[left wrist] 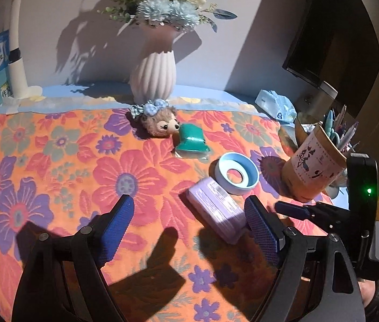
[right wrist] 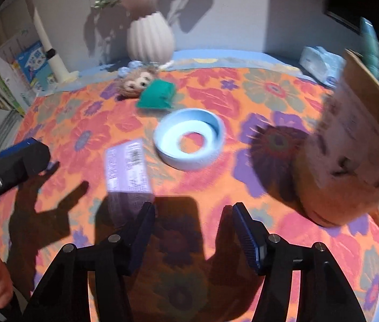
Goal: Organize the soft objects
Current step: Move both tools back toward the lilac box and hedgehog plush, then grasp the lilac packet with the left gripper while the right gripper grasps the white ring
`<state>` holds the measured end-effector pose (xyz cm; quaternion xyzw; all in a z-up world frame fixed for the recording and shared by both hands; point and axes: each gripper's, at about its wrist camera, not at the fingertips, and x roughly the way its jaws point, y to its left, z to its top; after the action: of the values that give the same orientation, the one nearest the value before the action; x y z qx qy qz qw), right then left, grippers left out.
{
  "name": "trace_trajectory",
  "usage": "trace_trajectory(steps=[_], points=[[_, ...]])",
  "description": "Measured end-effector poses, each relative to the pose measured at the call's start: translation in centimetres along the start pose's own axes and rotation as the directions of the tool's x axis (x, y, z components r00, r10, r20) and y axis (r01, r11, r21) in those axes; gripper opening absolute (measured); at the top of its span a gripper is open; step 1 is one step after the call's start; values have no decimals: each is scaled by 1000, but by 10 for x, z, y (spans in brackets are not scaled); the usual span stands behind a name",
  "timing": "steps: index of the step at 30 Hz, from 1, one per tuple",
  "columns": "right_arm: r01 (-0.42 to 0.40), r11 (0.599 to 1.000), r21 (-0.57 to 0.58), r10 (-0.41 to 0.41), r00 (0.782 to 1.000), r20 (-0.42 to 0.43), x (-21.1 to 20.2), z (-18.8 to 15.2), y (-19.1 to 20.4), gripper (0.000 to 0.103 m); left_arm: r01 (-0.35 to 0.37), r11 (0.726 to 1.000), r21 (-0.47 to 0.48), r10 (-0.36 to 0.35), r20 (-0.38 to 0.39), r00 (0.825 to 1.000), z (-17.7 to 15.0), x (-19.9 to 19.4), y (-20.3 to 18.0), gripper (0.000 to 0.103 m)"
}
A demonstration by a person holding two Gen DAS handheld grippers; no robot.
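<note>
The left tongs (left wrist: 189, 220) hang over the flowered cloth of the worktop (left wrist: 42, 161) with their blue pads set wide and nothing between them. The right tongs (right wrist: 193, 230) are also empty, their gap narrower; no earlier view is at hand to compare. In the left wrist view the right tongs appear just past the left pair's right finger, low over the cloth.

Closest to both pairs lies a lilac wrapped pack (left wrist: 216, 209), flat and printed with small text. It sits just ahead of the left tongs' right pad (left wrist: 260, 228), and its near end reaches the left finger of the right tongs. It looks squashy, probably tissues, though that is a judgement.

Just beyond it rests a pale blue ring-shaped dish (right wrist: 189, 139), apart from the pack. Right of the right tongs stands a paper pen cup (left wrist: 315, 166) full of pens.

Further out, a green cloth pouch (left wrist: 192, 139) lies crumpled, touching the snout of a small plush animal head (left wrist: 160, 123) with a blue bow. Behind them a ribbed vase (left wrist: 153, 77) of flowers stands by the wall.

Judging by this scatter, the tidying has scarcely begun: pack, pouch and plush all lie loose, none gathered, and nothing is held.
</note>
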<state>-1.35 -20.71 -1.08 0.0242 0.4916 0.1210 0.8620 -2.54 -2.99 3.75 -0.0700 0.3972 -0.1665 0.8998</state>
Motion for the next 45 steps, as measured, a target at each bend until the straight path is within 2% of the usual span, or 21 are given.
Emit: trace_trajectory(steps=[4,6,9,12,15,19,23,29,31,32,33,36,39,45], points=[[-102,994,-36,103,994,31,2,5,19,59,-10,1000,9,10,-9,1000,-4,1,5,83],[-78,997,-25,79,995,61,2,6,19,59,-12,1000,10,13,-18,1000,-7,2,8,83],[-27,999,34,25,998,49,5,6,0,60,3,1000,3,-3,-34,999,-12,9,8,83],[-43,996,80,41,999,29,15,12,-14,61,11,1000,24,-9,-64,998,-16,23,-3,83],[-31,998,51,29,999,39,21,21,-16,61,1,996,85,6,-82,997,-23,33,-18,83],[-56,998,9,55,998,37,33,37,-13,61,-3,991,137,18,-102,995,-30,44,-32,83],[-52,998,-32,53,997,47,42,47,-11,62,-45,983,177,66,-114,991,-29,59,-49,83],[-120,993,-5,120,989,83,44,48,-24,62,-131,960,247,160,-104,982,-25,81,-72,83],[-137,991,1,137,987,88,44,48,-27,62,-148,958,244,178,-105,978,-23,86,-72,78],[-147,989,5,146,985,90,44,48,-28,62,-148,960,240,178,-108,978,-23,87,-71,64],[-153,988,7,152,984,92,44,47,-28,62,-130,965,226,160,-117,980,-21,87,-68,56],[-165,986,13,163,982,97,42,46,-29,62,-114,977,183,136,-112,984,-19,82,-57,41],[-163,987,11,161,982,104,40,43,-29,61,-92,986,141,108,-107,988,-19,73,-43,40],[-148,989,-8,148,982,119,32,35,-25,60,-91,993,76,97,-75,992,-25,45,-14,40]])
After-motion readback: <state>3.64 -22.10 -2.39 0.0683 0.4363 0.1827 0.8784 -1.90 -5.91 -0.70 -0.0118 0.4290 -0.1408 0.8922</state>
